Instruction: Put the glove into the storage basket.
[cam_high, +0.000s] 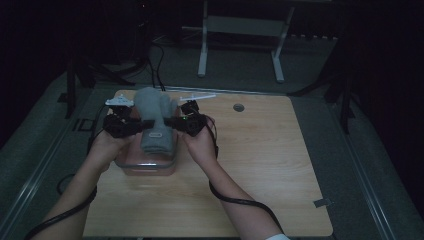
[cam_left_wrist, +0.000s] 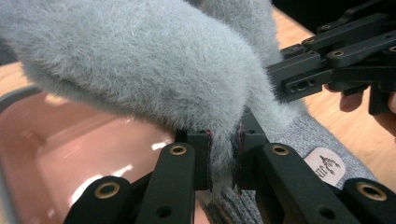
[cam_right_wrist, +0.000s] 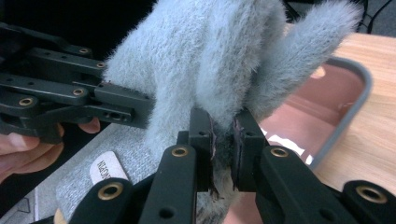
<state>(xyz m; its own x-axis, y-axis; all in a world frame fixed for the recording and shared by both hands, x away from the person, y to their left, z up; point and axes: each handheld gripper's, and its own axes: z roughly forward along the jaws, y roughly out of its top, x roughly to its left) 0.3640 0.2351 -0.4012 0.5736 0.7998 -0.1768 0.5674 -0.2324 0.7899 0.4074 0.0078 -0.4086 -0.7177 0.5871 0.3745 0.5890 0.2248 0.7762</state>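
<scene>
A fuzzy grey glove (cam_high: 156, 107) with a knit cuff and a tan label (cam_left_wrist: 327, 166) hangs over a clear pinkish container (cam_high: 148, 165). My left gripper (cam_high: 146, 124) is shut on the glove's left edge, the fabric pinched between its pads (cam_left_wrist: 223, 154). My right gripper (cam_high: 168, 121) is shut on the opposite edge (cam_right_wrist: 223, 140). The two grippers face each other across the glove. In the left gripper view the glove (cam_left_wrist: 140, 60) spreads above the container (cam_left_wrist: 70, 144). The right gripper view shows the glove (cam_right_wrist: 219, 51), its thumb sticking out to the right, and the container's rim (cam_right_wrist: 355, 102).
The container stands on the left part of a light wooden table (cam_high: 260, 165), which has a round hole (cam_high: 238, 107) near its far edge. A white bar (cam_high: 197, 97) lies behind the glove. A white frame (cam_high: 240, 30) stands on the floor beyond the table.
</scene>
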